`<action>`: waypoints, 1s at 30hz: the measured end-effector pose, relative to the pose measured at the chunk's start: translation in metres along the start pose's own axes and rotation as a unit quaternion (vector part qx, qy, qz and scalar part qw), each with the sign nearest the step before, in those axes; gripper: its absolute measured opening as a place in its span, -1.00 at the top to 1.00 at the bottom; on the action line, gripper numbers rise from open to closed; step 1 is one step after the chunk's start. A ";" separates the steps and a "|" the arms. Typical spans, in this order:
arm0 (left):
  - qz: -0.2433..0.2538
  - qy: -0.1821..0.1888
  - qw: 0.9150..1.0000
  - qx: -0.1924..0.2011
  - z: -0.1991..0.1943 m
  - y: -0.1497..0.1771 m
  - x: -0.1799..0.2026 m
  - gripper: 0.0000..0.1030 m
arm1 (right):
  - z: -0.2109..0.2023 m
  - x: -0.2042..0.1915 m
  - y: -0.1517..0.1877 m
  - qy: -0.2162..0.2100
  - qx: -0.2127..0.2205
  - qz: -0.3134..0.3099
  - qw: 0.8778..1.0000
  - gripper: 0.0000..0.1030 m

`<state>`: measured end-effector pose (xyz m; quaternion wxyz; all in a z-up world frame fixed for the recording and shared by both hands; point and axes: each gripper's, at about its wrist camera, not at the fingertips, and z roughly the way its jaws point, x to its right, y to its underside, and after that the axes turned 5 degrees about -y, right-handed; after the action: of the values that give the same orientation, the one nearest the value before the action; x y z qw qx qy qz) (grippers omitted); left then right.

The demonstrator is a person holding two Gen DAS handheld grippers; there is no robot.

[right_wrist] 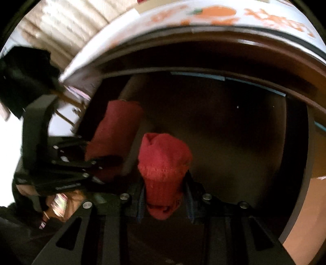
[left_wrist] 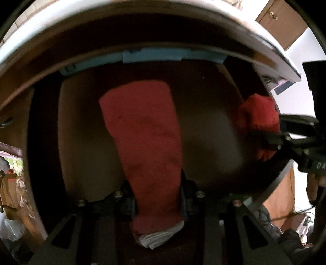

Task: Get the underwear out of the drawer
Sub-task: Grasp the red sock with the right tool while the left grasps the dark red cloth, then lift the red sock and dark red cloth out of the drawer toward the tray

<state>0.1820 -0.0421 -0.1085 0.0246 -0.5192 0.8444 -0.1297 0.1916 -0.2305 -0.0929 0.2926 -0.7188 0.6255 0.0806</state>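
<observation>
A long red folded garment with a white band at its near end point(left_wrist: 142, 142) is clamped in my left gripper point(left_wrist: 158, 201), which is shut on it over the open brown drawer point(left_wrist: 203, 122). My right gripper point(right_wrist: 166, 201) is shut on a smaller bunched red knit piece point(right_wrist: 163, 167) above the same drawer point(right_wrist: 234, 132). In the left wrist view the right gripper point(left_wrist: 271, 140) shows at the right with its red piece point(left_wrist: 258, 116). In the right wrist view the left gripper point(right_wrist: 95, 163) shows at the left with its red garment point(right_wrist: 114, 130).
The white top of the furniture point(left_wrist: 61, 30) with an orange print point(right_wrist: 216, 12) overhangs the drawer. A blue strip point(left_wrist: 154, 56) runs along the drawer's back edge. A brown wooden door with a knob point(left_wrist: 279, 22) stands at the far right. Clutter lies at the left point(left_wrist: 14, 183).
</observation>
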 end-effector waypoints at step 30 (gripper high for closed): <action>0.043 0.060 0.985 0.153 -0.112 -0.025 0.034 0.43 | -0.111 -0.027 -0.004 0.021 0.205 -0.015 0.978 0.33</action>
<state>0.1690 -0.0611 0.0084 0.0583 -0.4636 0.8361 -0.2873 0.1616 -0.2653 0.0119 0.4218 -0.6543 0.6239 -0.0686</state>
